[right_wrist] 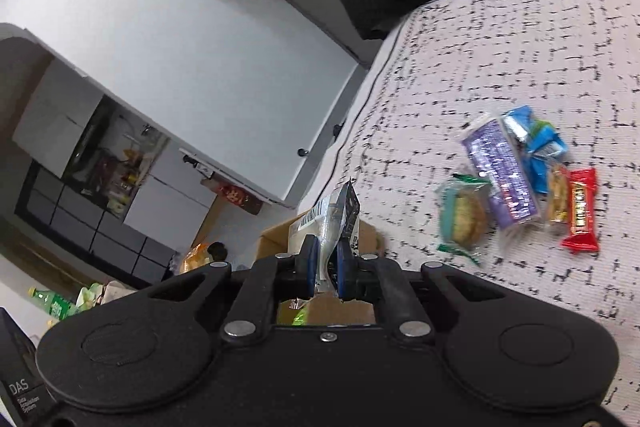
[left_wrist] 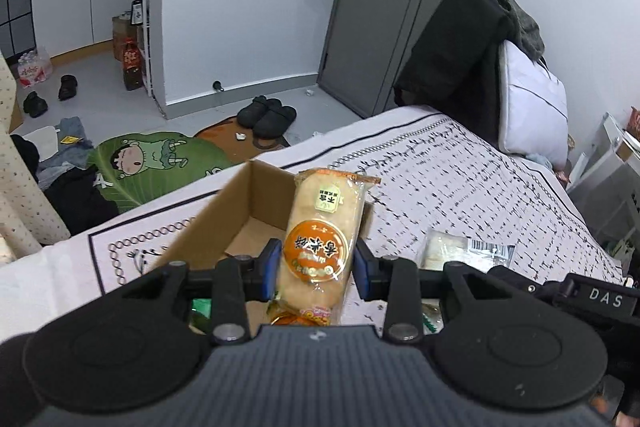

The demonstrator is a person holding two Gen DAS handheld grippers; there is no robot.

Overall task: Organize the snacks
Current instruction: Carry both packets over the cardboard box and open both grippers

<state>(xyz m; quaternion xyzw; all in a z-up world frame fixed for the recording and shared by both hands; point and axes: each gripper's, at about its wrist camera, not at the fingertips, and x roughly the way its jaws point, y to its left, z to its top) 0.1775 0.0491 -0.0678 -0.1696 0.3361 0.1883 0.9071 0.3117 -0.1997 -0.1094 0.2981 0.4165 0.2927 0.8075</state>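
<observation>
Both tools (left_wrist: 316, 269) (right_wrist: 325, 269) tilted down, gripping snacks

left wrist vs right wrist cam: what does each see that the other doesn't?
Left wrist only: left gripper shut on an orange-labelled rice cracker packet, grey door, black slippers on the floor.

Right wrist only: right gripper shut on a clear barcoded packet, a loose snack pile including a red wrapped bar and a purple foil packet.

Both: open cardboard box on the patterned bedspread.
</observation>
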